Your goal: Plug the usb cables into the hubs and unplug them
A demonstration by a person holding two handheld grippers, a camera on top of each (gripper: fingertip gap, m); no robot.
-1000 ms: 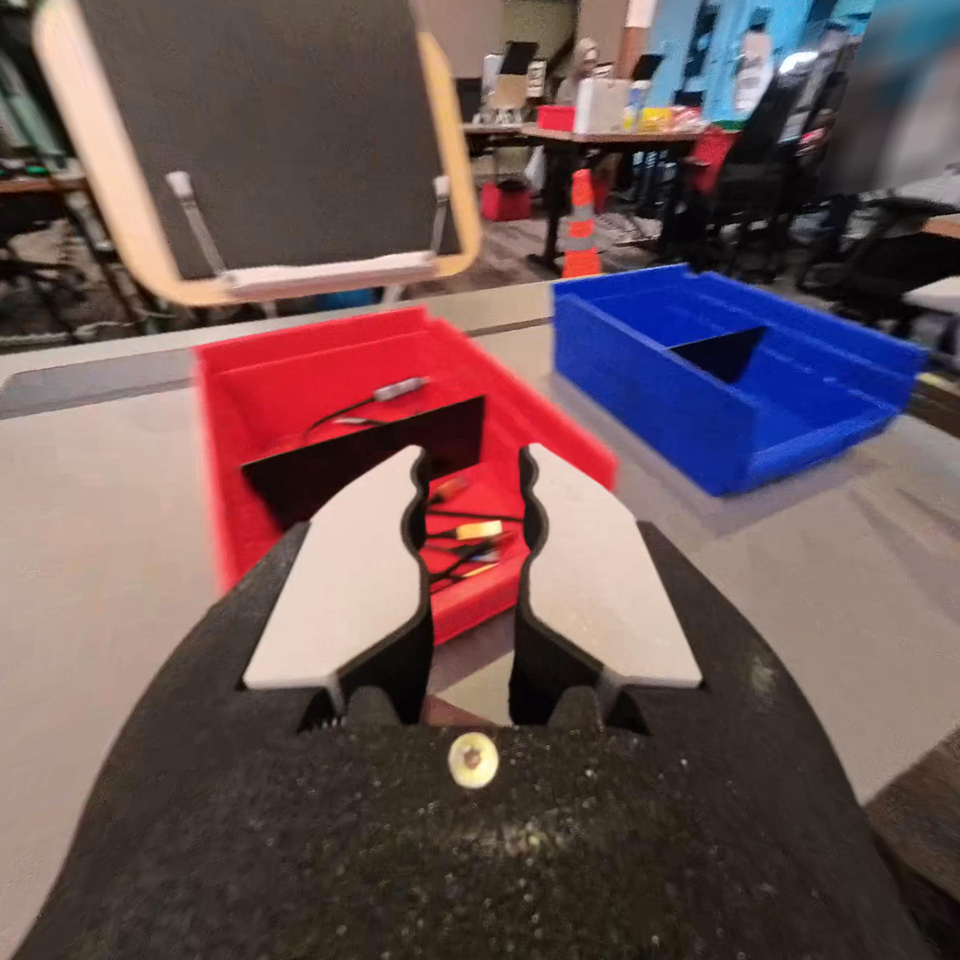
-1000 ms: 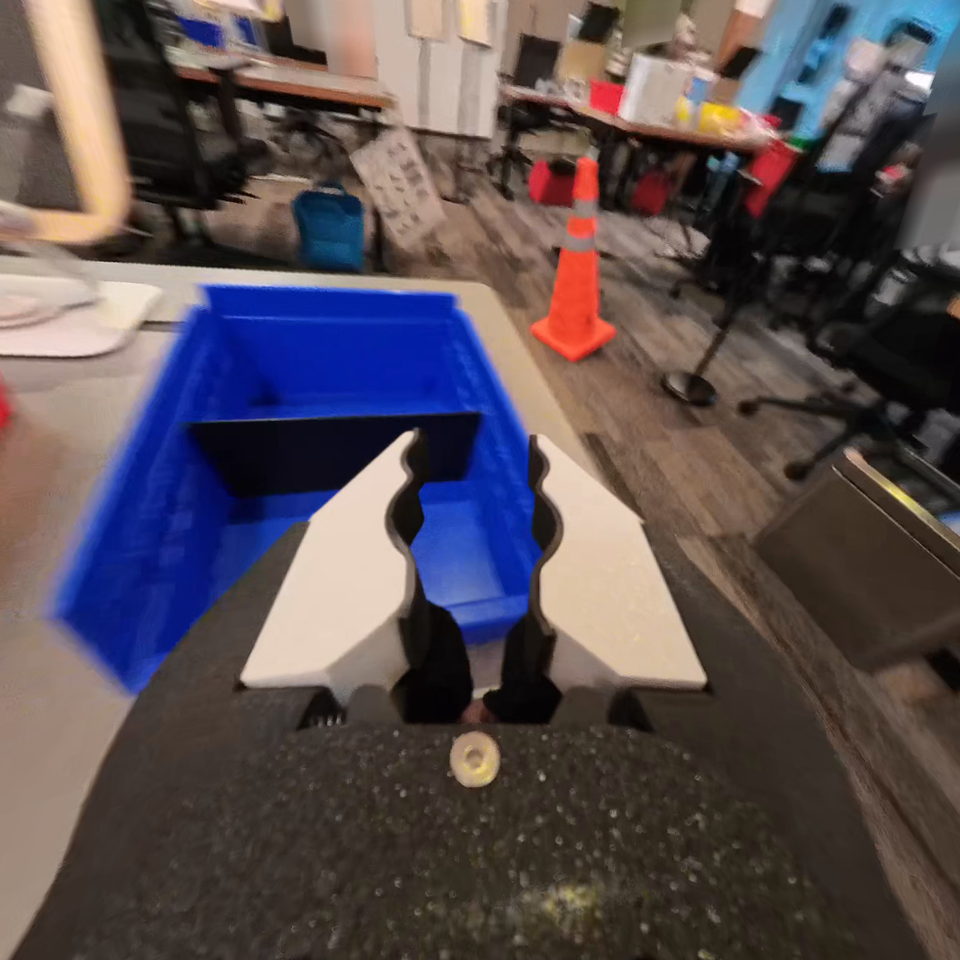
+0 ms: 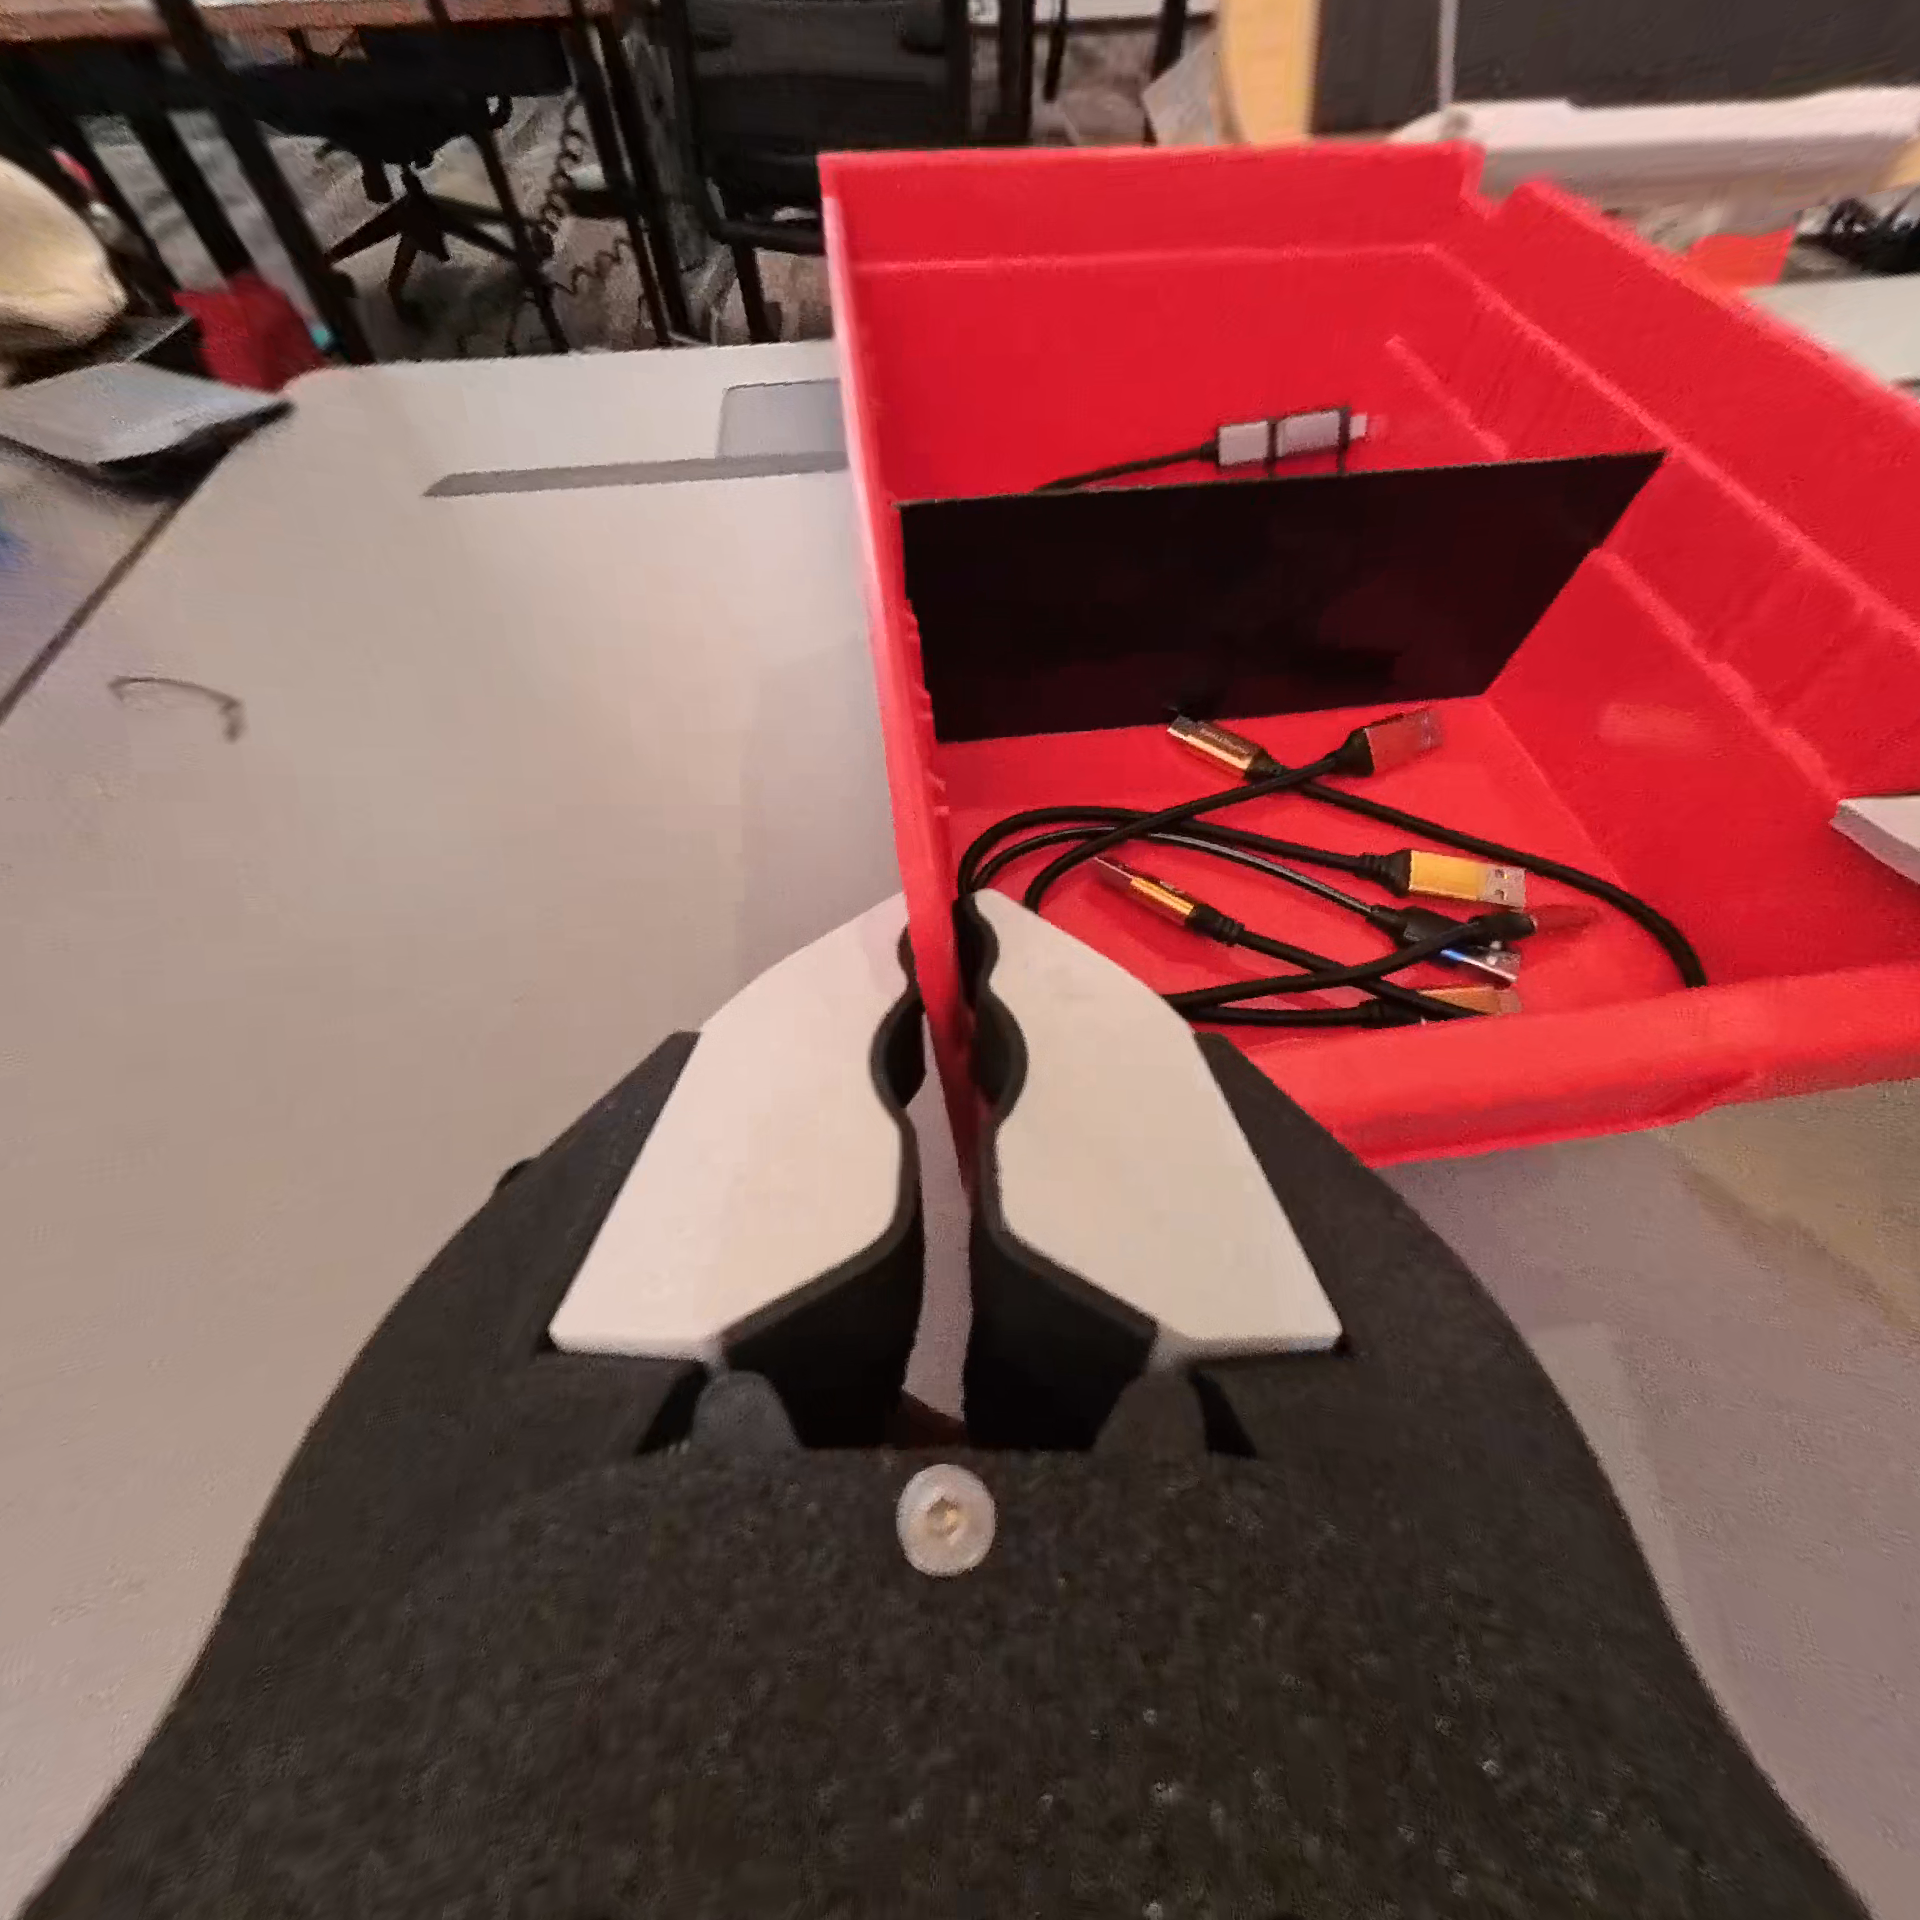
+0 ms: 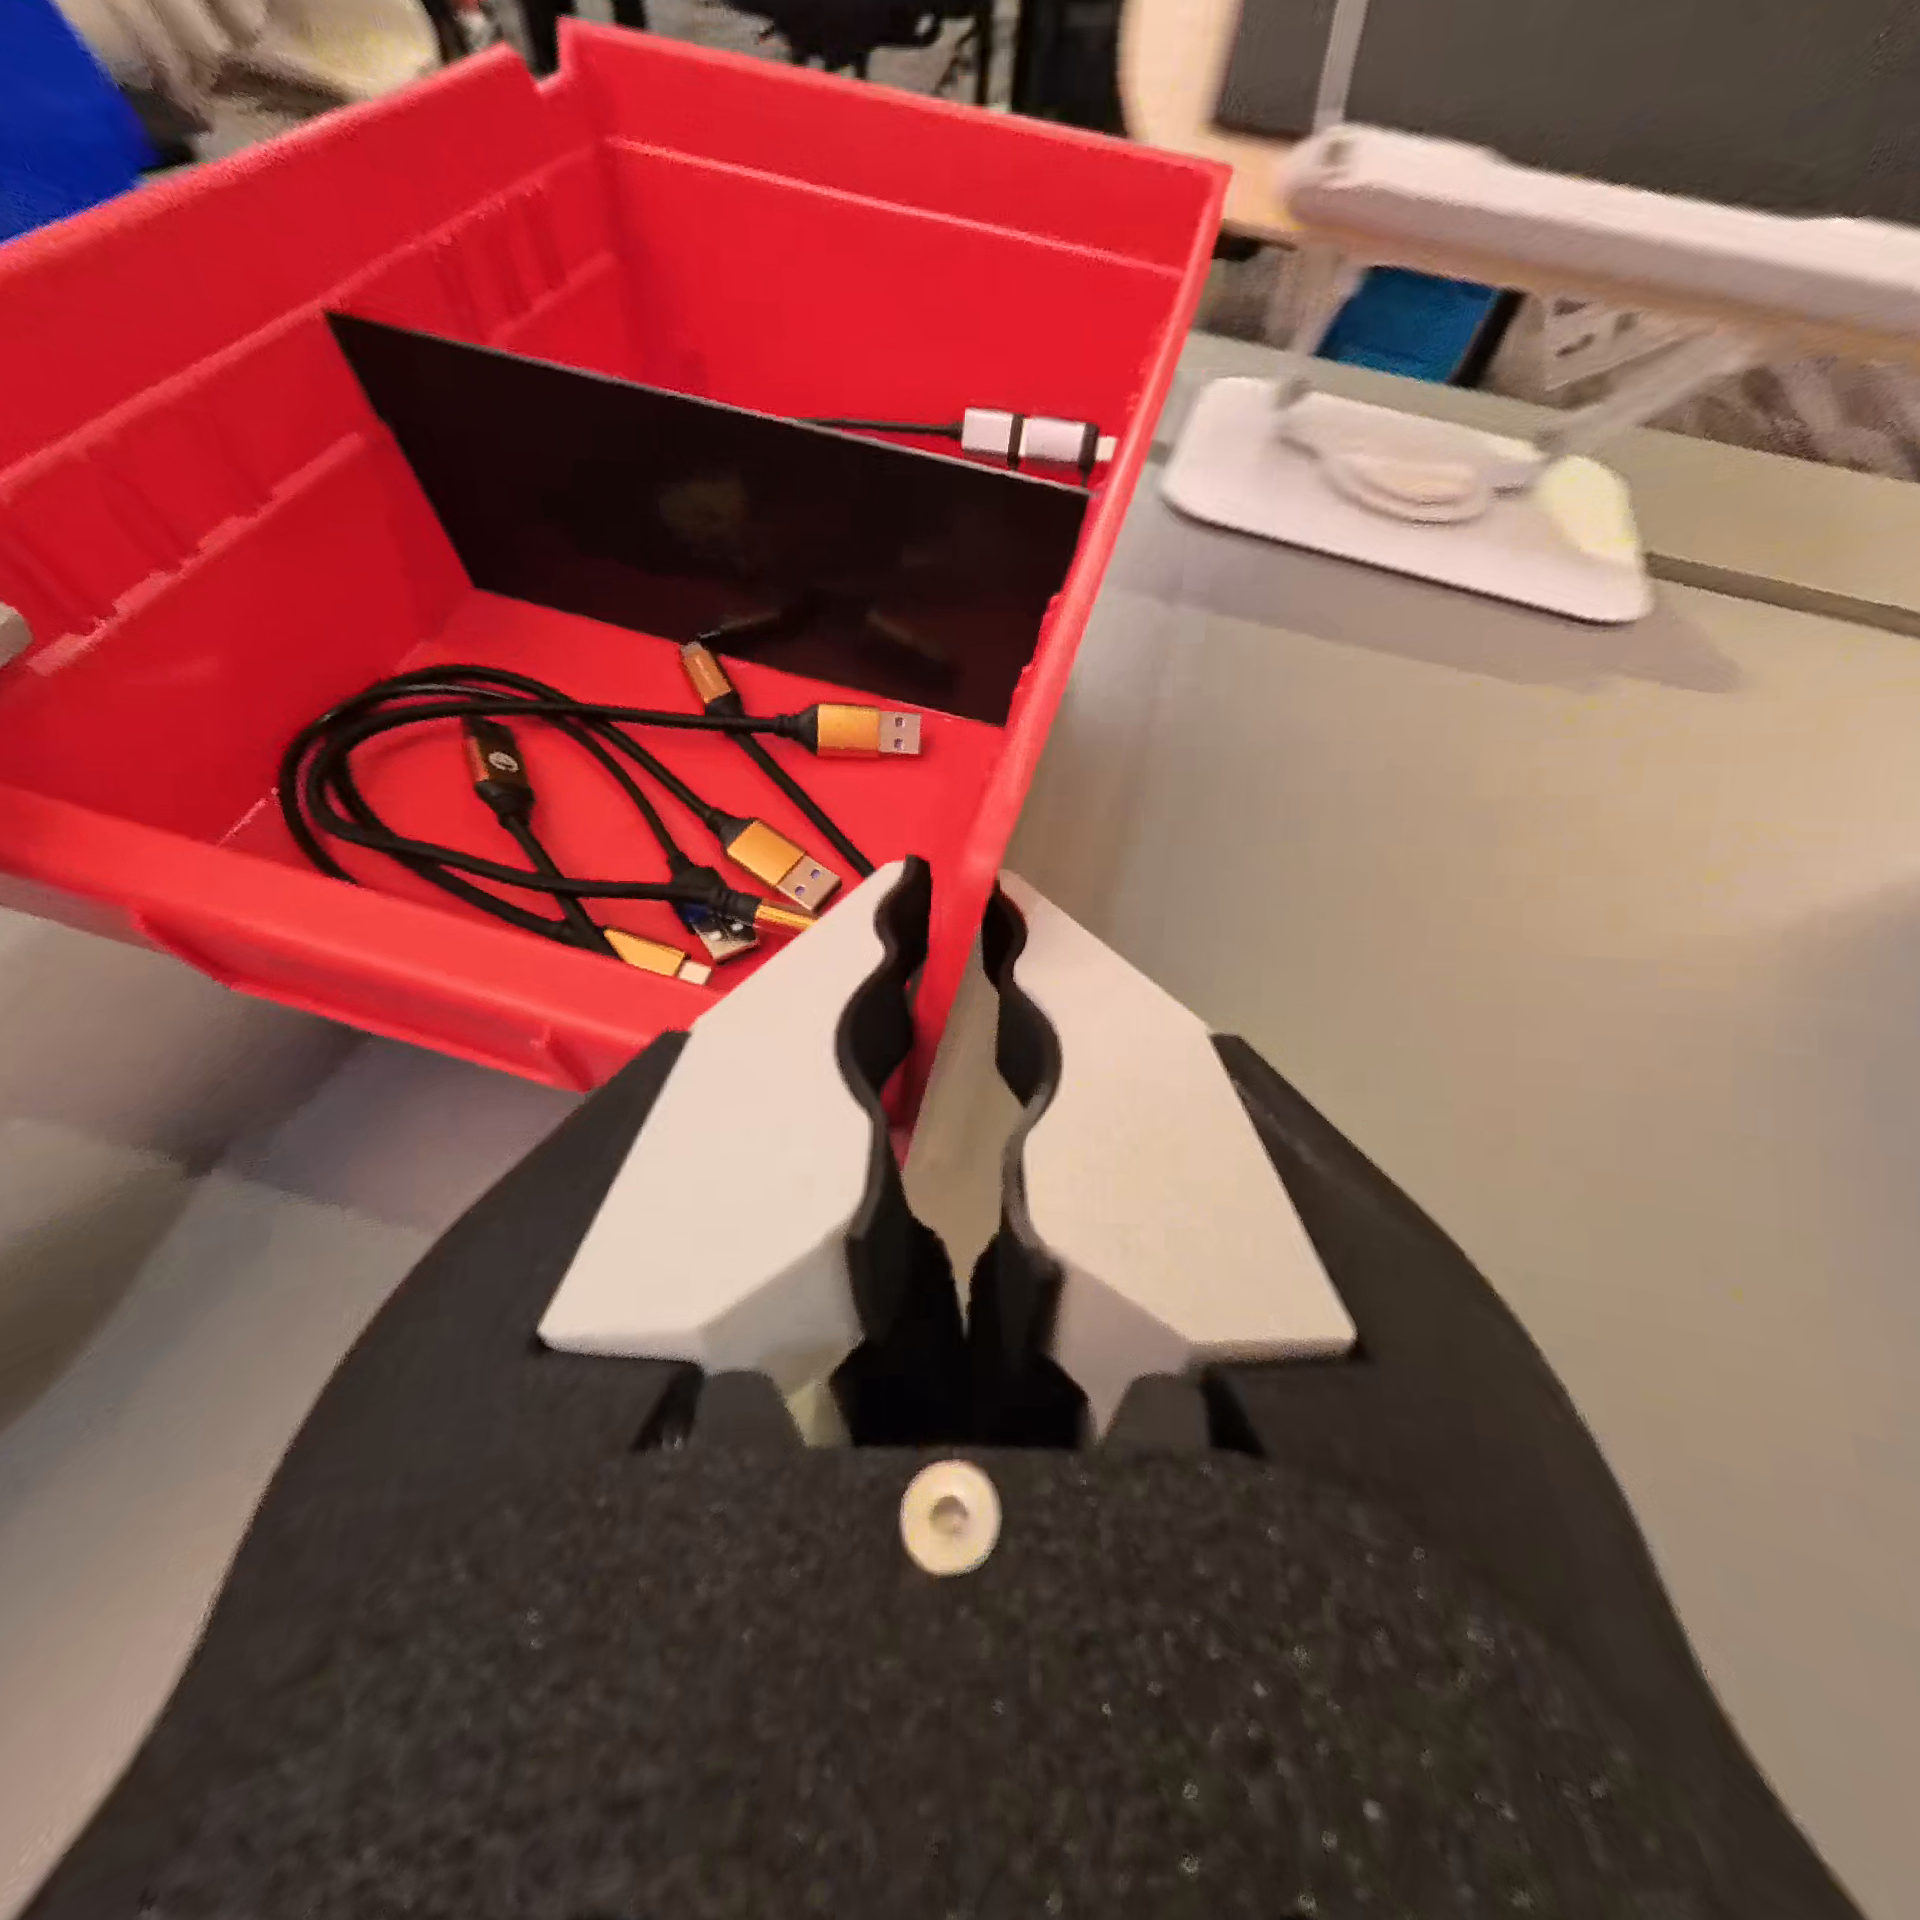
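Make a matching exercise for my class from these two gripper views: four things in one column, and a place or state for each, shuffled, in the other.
Things
1. left gripper
2. black divider
3. silver-tipped cable
4. gold-tipped cables

Places or states
A. behind the divider, in the far compartment
B. lying tangled in the near compartment
C. shut on a side wall of the red bin
D. standing upright across the bin

Pairs: 1-C, 2-D, 3-A, 4-B

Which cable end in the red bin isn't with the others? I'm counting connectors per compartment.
The silver-grey connector lies alone in the far compartment, behind the black divider; the orange-gold plugs lie tangled in the near compartment of the red bin.
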